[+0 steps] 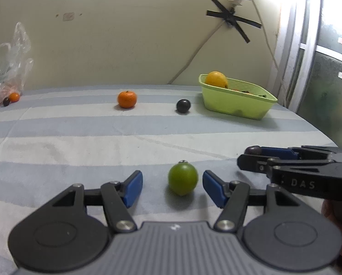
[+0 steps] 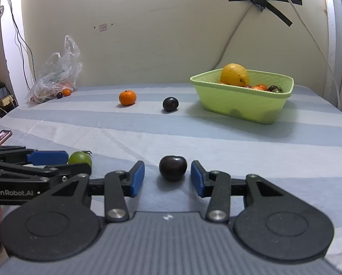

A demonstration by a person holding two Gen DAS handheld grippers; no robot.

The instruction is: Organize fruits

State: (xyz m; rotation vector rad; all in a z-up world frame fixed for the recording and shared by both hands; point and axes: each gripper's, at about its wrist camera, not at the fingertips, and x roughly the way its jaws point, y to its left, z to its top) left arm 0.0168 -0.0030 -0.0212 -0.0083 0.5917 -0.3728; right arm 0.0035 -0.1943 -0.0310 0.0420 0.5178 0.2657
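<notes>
Nearest the left wrist camera, the left gripper (image 1: 172,186) is sitting low over the striped cloth (image 1: 79,142) with its jaws standing apart, and a green tomato (image 1: 183,178) is resting on the cloth between the blue pads (image 1: 134,186), a gap showing on either side of it so nothing is pressing on it; beside it to the right, the right gripper (image 2: 167,177) is posing the same way, its jaws apart around a dark plum-coloured fruit (image 2: 172,167) that is lying on the cloth untouched, the pads (image 2: 197,178) standing just clear of its sides; each tool is showing in the other's view, side on, with its fruit at the fingertips; farther back, near the wall, a mandarin (image 2: 127,97) is sitting alone, with a second dark fruit (image 2: 170,104) to its right and well apart from it; right of that, a pale green basket (image 2: 239,105) is holding a large yellow-orange citrus (image 2: 234,74) and several small red and dark fruits (image 2: 261,87); at the far left a crumpled clear plastic bag (image 2: 56,78) is lying against the wall, with a small orange fruit (image 2: 67,92) and a small dark one (image 2: 59,95) just at its mouth; a phone (image 2: 0,136) is peeking in at the left edge of the right wrist view.
</notes>
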